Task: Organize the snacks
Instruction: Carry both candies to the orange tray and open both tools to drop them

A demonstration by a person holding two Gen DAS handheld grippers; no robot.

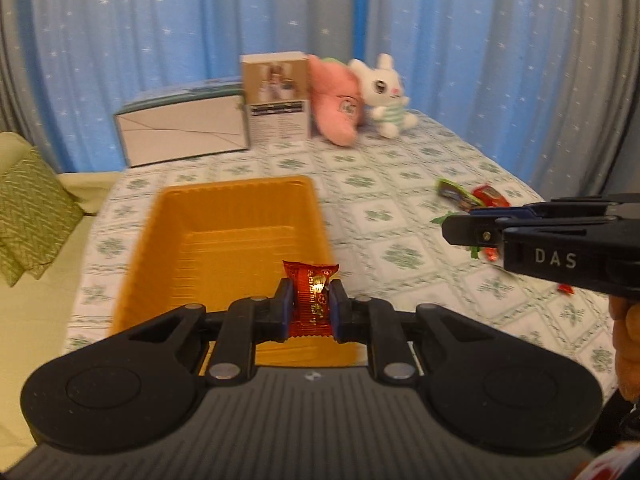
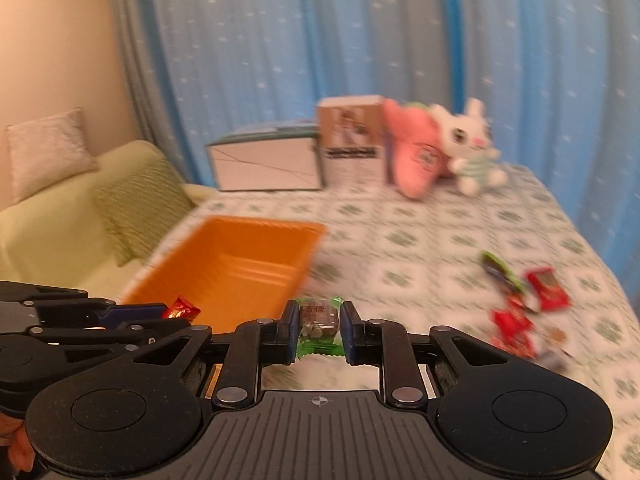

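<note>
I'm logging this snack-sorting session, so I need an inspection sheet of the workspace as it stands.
Surface: table under a white cloth with green flower squares.
Job's things: orange tray, nothing lying in it; red candy held above its near end; green candy held near the tray's right side; loose candies on the cloth, to the right.
Clutter: white box, brown carton, pink plush, white bunny plush at the far edge.
Grippers: left gripper shut on the red candy; right gripper shut on the green candy.
Cables: nothing seen.
Surroundings: blue starred curtains; pale green sofa with cushions on the left.
</note>
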